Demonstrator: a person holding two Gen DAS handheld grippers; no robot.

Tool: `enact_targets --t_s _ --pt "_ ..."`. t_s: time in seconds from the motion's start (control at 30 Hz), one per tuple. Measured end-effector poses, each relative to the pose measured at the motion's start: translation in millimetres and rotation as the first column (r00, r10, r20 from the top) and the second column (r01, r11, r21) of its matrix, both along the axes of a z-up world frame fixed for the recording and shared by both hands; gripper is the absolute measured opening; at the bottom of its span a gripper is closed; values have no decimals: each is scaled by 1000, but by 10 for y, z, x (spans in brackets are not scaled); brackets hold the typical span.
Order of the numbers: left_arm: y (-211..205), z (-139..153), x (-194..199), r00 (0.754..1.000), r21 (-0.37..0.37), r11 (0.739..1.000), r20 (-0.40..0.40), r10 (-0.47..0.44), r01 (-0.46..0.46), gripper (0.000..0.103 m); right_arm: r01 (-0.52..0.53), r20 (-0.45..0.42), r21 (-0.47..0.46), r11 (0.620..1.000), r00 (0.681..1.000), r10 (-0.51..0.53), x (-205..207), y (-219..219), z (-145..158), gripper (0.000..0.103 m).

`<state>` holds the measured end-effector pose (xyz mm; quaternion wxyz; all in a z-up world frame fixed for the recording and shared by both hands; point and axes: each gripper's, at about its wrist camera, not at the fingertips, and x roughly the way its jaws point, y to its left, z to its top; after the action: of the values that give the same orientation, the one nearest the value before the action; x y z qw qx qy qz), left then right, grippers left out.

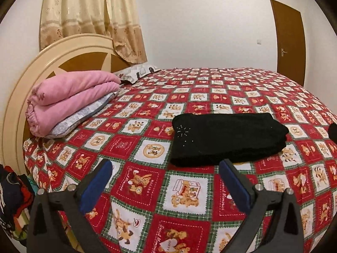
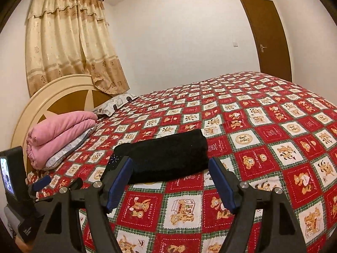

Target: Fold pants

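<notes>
The black pants (image 1: 227, 139) lie folded into a compact rectangle on the red teddy-bear bedspread (image 1: 147, 181). They also show in the right wrist view (image 2: 166, 158). My left gripper (image 1: 166, 166) is open and empty, held above the bed just short of the pants' near edge. My right gripper (image 2: 170, 164) is open and empty, its fingertips at the near edge of the folded pants. In the right wrist view the left gripper's body shows at the far left (image 2: 40, 183).
A folded pink blanket (image 1: 69, 99) rests on a pillow by the cream headboard (image 1: 52, 50). A second pillow (image 1: 137, 71) lies behind it. Clothes (image 1: 12, 200) are heaped off the bed's left side. A dark item (image 1: 333, 131) lies at the right edge. A brown door (image 1: 290, 40) stands at the back.
</notes>
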<state>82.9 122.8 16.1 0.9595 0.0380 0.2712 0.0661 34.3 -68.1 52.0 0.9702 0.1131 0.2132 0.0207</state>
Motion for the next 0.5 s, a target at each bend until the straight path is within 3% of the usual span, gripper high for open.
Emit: enact_targets --t_s 0.5 --pt "-78 63 -128 1000 7 1000 25 6 -6 103 18 31 -16 1000 999 -17 -96 37 29 76"
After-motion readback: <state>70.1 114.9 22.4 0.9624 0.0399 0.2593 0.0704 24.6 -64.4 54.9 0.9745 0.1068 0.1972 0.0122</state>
